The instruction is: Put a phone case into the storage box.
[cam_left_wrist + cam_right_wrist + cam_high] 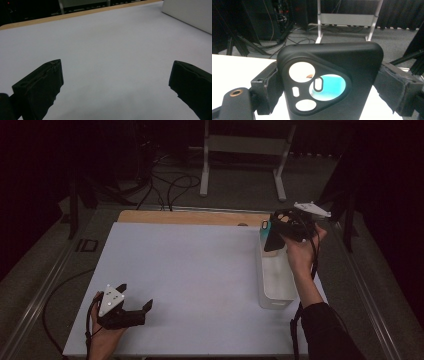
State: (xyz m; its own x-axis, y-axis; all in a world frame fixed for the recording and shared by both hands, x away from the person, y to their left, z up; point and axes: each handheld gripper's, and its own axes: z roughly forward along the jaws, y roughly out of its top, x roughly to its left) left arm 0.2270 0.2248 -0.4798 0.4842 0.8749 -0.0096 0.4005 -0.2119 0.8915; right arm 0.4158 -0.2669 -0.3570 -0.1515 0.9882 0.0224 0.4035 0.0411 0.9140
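Right hand (300,251) is raised over the far right of the tabletop (200,270), forearm coming up from the near right edge. The right gripper (280,232) is clamped on a black phone case (329,82); in the right gripper view both jaws press its sides, w/ the camera cutouts facing the lens and smth teal showing thru one cutout. In the high view the case hangs tilted over the far end of a clear plastic bin (275,280), which stands along the right edge of the tabletop.

Left hand (102,337) rests at the near left corner, low on the tabletop. The left gripper (134,300) has its jaws spread wide w/ nothing betw. them; the left gripper view shows bare white surface betw. the two jaws and the bin's wall (190,13) far right.

Beyond the tabletop: a wooden strip (190,217) along the far edge, cables (170,185) on the floor, a white metal stand (245,150). Nothing lies betw. the two grippers; they're well apart.
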